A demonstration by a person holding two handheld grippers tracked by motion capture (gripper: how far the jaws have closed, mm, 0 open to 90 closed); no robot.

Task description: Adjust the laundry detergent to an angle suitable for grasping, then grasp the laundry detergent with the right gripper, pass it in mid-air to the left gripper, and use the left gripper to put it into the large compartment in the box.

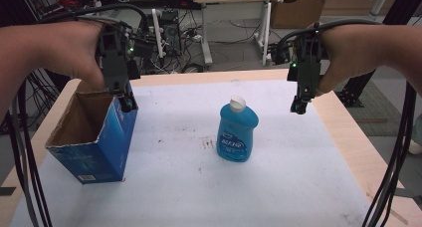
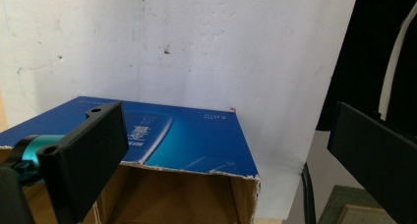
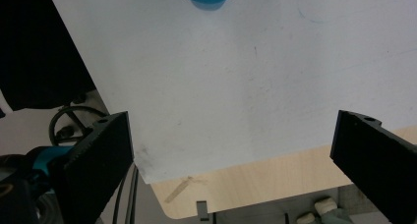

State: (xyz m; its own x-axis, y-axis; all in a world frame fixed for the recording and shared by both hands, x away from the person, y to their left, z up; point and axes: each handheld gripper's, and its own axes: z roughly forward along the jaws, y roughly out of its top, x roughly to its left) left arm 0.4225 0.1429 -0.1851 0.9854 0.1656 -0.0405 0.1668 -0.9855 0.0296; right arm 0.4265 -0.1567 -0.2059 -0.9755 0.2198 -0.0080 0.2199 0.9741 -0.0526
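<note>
I have the left tongs (image 1: 127,103) hanging spread and empty over the far right corner of the open blue box (image 1: 94,137), one jaw just above the torn cardboard rim, the other out over the white sheet (image 1: 278,187) covering the surface. The right tongs (image 1: 298,106) hover near the far right edge, equally spread and empty, well apart from the blue bottle (image 1: 237,132) standing upright mid-surface, right of the box. My worry is the bottle: it is smooth, glossy plastic, rounded at the shoulders and tapering to a white cap, so a pinch placed too high could squirt it out sideways or tip it. The box is light corrugated card with a ragged edge; a jaw snagging that rim could drag or topple it.
</note>
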